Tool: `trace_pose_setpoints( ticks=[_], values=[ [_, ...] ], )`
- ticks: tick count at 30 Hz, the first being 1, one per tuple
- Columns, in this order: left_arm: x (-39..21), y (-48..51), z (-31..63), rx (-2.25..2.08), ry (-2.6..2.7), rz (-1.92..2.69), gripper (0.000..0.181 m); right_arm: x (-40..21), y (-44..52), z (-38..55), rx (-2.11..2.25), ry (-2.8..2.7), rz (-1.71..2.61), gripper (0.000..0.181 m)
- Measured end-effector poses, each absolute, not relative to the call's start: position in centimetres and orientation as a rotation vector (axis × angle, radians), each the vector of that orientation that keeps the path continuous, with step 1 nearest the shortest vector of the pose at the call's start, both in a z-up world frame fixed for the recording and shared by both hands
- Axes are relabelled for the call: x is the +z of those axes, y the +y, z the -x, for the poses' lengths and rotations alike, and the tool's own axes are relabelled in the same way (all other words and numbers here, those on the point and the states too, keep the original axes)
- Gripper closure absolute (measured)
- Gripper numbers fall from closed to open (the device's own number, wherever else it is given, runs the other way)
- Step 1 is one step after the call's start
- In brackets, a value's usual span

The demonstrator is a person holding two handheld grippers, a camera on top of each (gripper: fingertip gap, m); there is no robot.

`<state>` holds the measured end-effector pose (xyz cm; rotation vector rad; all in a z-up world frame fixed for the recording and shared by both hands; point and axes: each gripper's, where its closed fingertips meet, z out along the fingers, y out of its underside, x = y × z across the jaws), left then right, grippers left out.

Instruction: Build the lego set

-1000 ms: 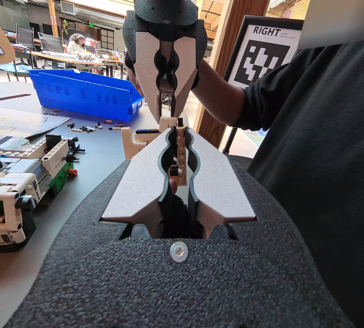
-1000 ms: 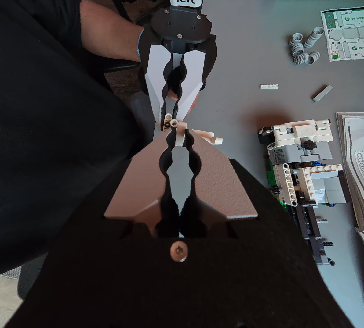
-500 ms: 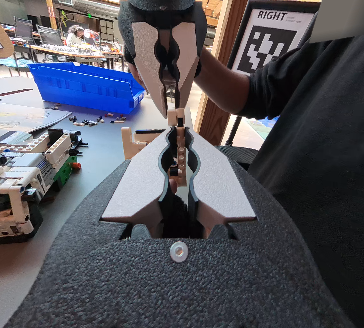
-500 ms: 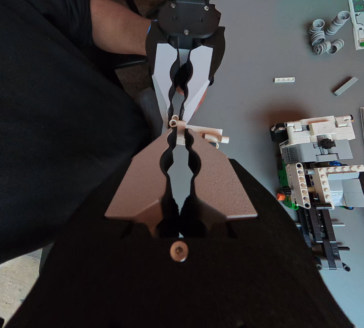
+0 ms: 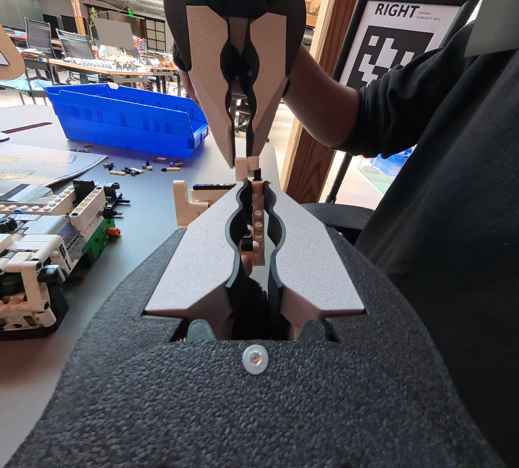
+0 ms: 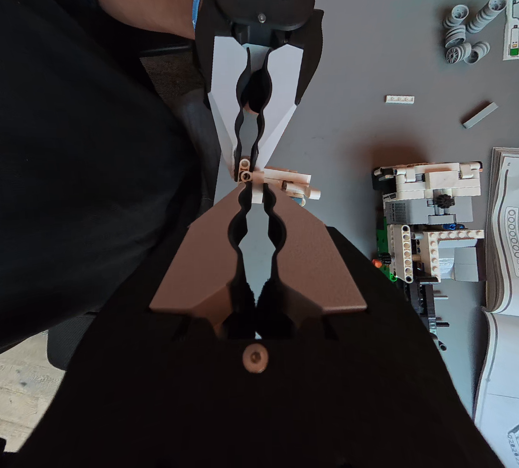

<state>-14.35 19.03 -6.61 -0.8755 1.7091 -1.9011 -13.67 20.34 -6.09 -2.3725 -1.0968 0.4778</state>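
Note:
My left gripper point(image 5: 255, 185) is shut on a tan-white lego sub-assembly point(image 5: 258, 218), a holed beam with an L-shaped part sticking out to the left. My right gripper point(image 6: 255, 187) is shut on a small white piece point(image 6: 257, 190). The two grippers meet tip to tip above the table's near edge. In the left wrist view the right gripper point(image 5: 243, 161) comes down from above and its small piece point(image 5: 247, 168) sits at a black pin on the sub-assembly's top end. In the right wrist view the left gripper point(image 6: 247, 166) holds the sub-assembly point(image 6: 283, 178) opposite mine.
The half-built white, grey and green truck point(image 5: 50, 235) point(image 6: 429, 216) stands on the grey table. A blue bin point(image 5: 126, 117), loose small parts point(image 5: 140, 169), instruction booklet point(image 6: 505, 230), grey wheels point(image 6: 466, 30), white plate point(image 6: 398, 99) and grey tile point(image 6: 478, 114) lie around. The person's dark sleeve point(image 5: 421, 106) is close. Less than 4 cm separates the two grippers' tips.
The two grippers have drawn closer together, each larger in the other's view. The small white piece now sits against the top end of the sub-assembly. Both stay shut.

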Motion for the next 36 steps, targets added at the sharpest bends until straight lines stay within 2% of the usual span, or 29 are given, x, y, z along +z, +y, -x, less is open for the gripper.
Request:
trace_pose_setpoints(
  ticks=[36],
  values=[
    [-8.0,19.3,13.4,-1.839,1.721,0.961,0.175,-7.6,20.2,12.7,0.398,-1.065,2.444,0.174]
  ],
)
